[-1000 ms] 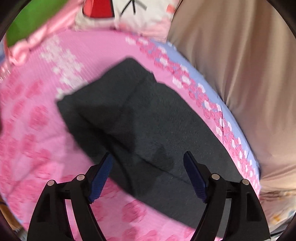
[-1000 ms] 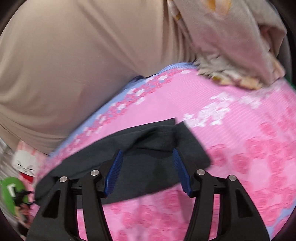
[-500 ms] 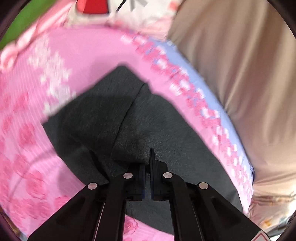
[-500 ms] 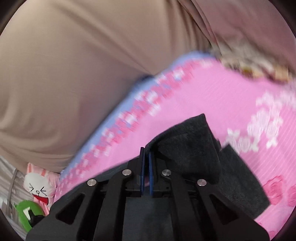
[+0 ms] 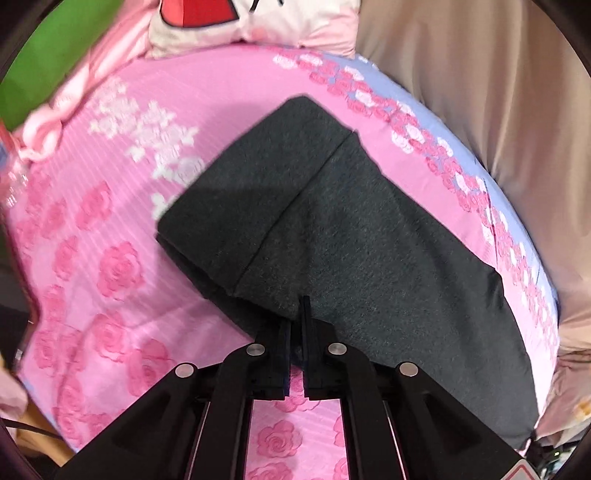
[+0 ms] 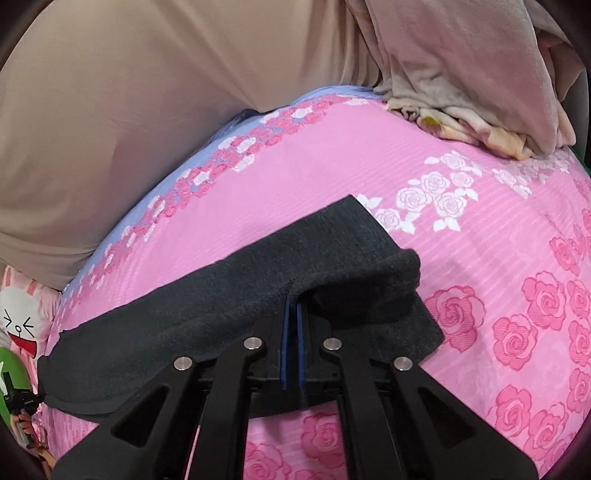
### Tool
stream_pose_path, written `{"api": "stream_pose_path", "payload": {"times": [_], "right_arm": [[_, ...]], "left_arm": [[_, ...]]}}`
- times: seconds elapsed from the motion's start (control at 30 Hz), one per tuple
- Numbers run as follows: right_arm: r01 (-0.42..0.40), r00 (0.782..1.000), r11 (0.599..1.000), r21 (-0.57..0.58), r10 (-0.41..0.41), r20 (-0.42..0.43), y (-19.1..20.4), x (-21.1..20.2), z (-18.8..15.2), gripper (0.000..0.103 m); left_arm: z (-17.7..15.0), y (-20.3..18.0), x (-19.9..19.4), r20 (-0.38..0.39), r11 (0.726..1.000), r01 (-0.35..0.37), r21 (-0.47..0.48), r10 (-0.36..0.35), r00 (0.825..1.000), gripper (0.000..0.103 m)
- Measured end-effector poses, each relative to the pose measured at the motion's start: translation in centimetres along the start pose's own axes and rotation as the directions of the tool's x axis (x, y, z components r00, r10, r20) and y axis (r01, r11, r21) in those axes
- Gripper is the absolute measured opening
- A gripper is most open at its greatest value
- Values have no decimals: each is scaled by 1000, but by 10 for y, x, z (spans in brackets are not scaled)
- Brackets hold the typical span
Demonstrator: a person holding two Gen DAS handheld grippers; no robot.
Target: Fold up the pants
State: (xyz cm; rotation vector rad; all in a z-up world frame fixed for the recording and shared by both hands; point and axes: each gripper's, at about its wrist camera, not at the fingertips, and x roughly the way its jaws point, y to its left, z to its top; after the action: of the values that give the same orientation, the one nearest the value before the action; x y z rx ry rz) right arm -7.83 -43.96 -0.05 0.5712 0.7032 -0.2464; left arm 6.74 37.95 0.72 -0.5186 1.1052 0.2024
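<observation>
Dark grey pants (image 5: 354, 236) lie partly folded on a pink rose-print bedsheet (image 5: 110, 266). In the left wrist view my left gripper (image 5: 297, 314) is shut on the near edge of the cloth, which puckers at its tips. In the right wrist view the same pants (image 6: 207, 302) stretch across the sheet, and my right gripper (image 6: 292, 306) is shut on their lifted near edge, which curls up in a thick roll to the right of the tips.
A person's beige clothing (image 6: 129, 110) fills the space along the bed's blue floral border (image 5: 436, 140). A cartoon-print pillow (image 5: 258, 18) lies at the far end. A crumpled beige blanket (image 6: 472, 85) sits at the other end.
Both grippers went from open over the pants to shut on the cloth edge. The right end of the pants has since been lifted and rolled; the left view has shifted slightly.
</observation>
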Motion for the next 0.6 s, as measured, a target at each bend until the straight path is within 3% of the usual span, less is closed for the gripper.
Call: {"api": "stream_pose_path", "payload": {"times": [0.07, 0.13, 0.2, 0.27, 0.33, 0.4, 0.5, 0.6], "right_arm": [[6, 1000, 1000, -14, -6, 2, 1, -3, -2, 2], [25, 999, 1000, -10, -25, -28, -7, 4, -8, 4], [29, 999, 999, 20, -28, -36, -13, 3, -14, 7], [36, 999, 999, 17, -36, -3, -13, -9, -17, 12], [42, 999, 999, 18, -42, 7, -14, -16, -20, 31], [42, 999, 999, 33, -43, 23, -17, -22, -21, 33], [26, 999, 998, 64, -29, 38, -26, -25, -17, 36], [15, 1000, 994, 112, -16, 3, -39, -11, -6, 37]], "left_arm": [[2, 0, -4, -1, 1000, -21, 13, 21, 1000, 12], [-5, 0, -5, 16, 994, -104, 46, 103, 995, 14], [-15, -8, -13, 64, 981, -185, 63, 181, 981, 35], [-29, -18, -26, 126, 971, -226, 75, 216, 968, 46], [-47, -36, -47, 216, 968, -228, 104, 202, 955, 56], [-66, -55, -64, 303, 964, -230, 132, 182, 935, 67], [-108, -100, -83, 471, 946, -262, 193, 145, 870, 77], [-140, -148, -75, 522, 911, -280, 302, 88, 849, 82]]}}
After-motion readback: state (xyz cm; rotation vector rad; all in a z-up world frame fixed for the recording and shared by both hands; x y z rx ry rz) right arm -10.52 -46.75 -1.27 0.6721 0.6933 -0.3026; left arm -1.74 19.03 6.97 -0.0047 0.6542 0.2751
